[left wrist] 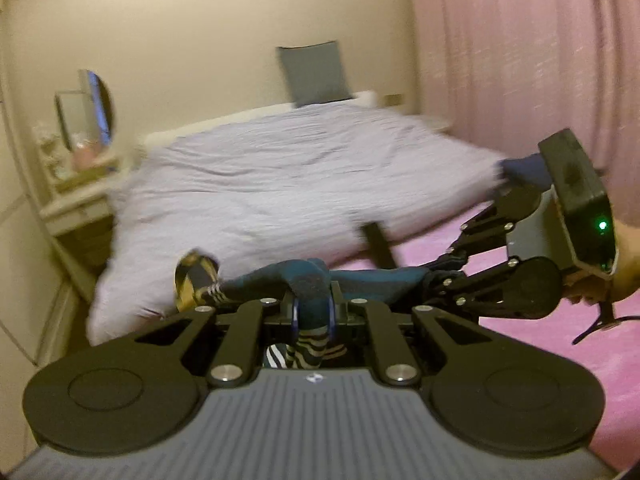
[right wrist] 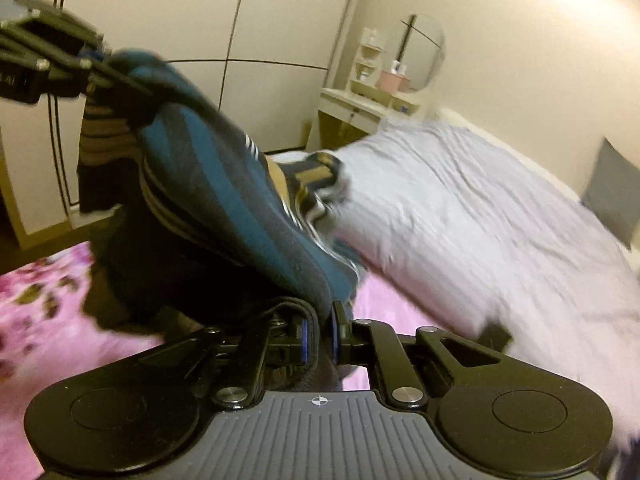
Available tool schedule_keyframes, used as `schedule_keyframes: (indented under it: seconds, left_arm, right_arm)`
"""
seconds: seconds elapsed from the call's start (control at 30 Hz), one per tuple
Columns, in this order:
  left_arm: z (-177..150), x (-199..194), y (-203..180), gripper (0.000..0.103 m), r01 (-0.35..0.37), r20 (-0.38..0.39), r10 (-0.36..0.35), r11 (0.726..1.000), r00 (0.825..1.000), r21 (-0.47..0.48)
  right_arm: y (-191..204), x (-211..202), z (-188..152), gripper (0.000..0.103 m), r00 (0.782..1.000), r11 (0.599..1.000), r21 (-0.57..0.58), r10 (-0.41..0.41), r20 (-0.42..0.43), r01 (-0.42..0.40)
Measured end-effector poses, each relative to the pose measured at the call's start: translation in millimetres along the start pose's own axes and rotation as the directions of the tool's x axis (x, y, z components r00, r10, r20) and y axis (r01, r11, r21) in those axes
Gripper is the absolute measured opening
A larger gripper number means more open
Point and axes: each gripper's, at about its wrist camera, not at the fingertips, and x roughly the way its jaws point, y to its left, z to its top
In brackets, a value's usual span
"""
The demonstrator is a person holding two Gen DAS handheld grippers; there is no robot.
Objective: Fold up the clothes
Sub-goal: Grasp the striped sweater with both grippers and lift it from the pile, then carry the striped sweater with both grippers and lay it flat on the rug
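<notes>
A dark blue striped garment point(left wrist: 376, 276) with tan and white stripes hangs stretched between my two grippers above the bed. My left gripper point(left wrist: 312, 312) is shut on one bunched edge of it. My right gripper point(right wrist: 320, 336) is shut on another edge, and the cloth point(right wrist: 224, 200) runs up from it to the left gripper point(right wrist: 92, 70) at the upper left. In the left wrist view the right gripper point(left wrist: 436, 276) shows at the right, closed on the cloth. A striped end point(left wrist: 196, 280) dangles at the left.
A crumpled white duvet point(left wrist: 272, 184) covers the far part of the bed, over a pink flowered sheet point(right wrist: 36, 312). A grey pillow point(left wrist: 314, 74) leans on the wall. A vanity with a round mirror point(right wrist: 424, 54), a wardrobe point(right wrist: 200, 40) and pink curtains point(left wrist: 520, 60) surround the bed.
</notes>
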Motion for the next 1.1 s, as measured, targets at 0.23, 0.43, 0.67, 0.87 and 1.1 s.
schedule_keyframes:
  seconds: [0.23,0.43,0.67,0.87,1.1]
  left_arm:
    - [-12,-37,-142,0.01,0.173,-0.094,-0.179,0.982,0.979,-0.073]
    - [-28,-31,-254,0.01,0.403,-0.182,-0.413,0.911,0.892,-0.089]
    - [-46,-12,-328,0.016,0.619,-0.315,-0.592,0.785,0.742,-0.018]
    - [-79,-11,-279,0.034,0.53,-0.364,-0.506,0.847,0.782,-0.039]
    - [-117,-19,-185,0.037,0.297,-0.399,-0.315,0.949,0.861,-0.108]
  right_arm:
    - [-1,-125,-110,0.009,0.987,0.973,0.229,0.032,-0.159,0.006]
    - [-3,-198,-191,0.009,0.946,0.934,0.33,-0.026,-0.324,0.139]
    - [5,-242,-251,0.009,0.859,0.864,0.368,-0.132,-0.495,0.345]
    - [19,-242,-238,0.074,0.841,0.846,0.344,-0.202,-0.502,0.408]
    - [41,-119,-188,0.083,0.92,0.945,0.241,-0.12,-0.374,0.221]
